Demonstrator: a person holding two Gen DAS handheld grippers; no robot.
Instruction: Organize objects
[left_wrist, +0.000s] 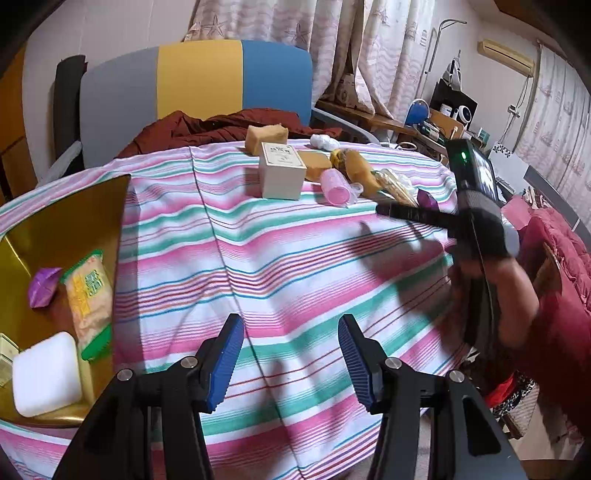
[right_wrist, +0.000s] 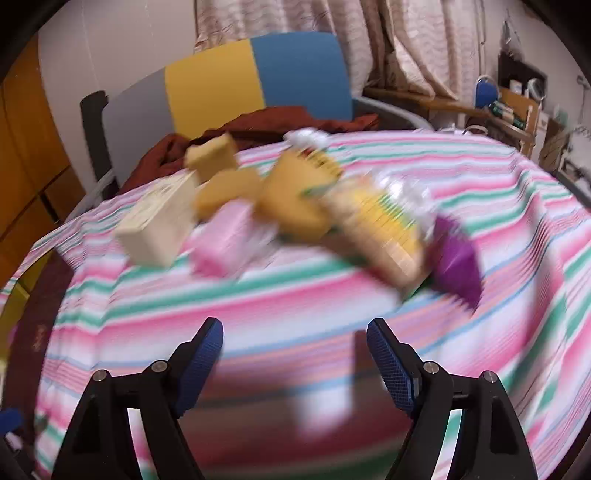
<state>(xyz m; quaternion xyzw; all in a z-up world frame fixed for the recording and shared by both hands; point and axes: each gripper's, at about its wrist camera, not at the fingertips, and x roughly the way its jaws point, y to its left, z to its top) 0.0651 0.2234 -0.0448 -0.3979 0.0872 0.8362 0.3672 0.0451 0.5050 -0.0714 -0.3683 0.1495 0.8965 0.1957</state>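
My left gripper (left_wrist: 290, 332) is open and empty, low over the striped tablecloth (left_wrist: 258, 258). To its left a gold tray (left_wrist: 74, 214) holds a purple packet (left_wrist: 42, 288), a yellow-green snack packet (left_wrist: 88, 299) and a white square block (left_wrist: 46, 373). At the far side of the table lie a cream box (left_wrist: 282, 173), a pink cylinder (left_wrist: 334, 186), tan blocks (left_wrist: 266, 138) and a purple packet (left_wrist: 426, 201). The right wrist view is blurred. My right gripper (right_wrist: 295, 332) is open and empty there, short of the cream box (right_wrist: 159, 225), pink cylinder (right_wrist: 225, 240), yellow packet (right_wrist: 384, 236) and purple packet (right_wrist: 456, 258).
A person's gloved hand (left_wrist: 484, 236) carries the right gripper at the table's right edge. Behind the table stands a chair with a grey, yellow and blue back (left_wrist: 199, 85), with dark red cloth (left_wrist: 221, 129) on its seat. A cluttered desk (left_wrist: 443, 122) and red bedding (left_wrist: 554, 240) are at the right.
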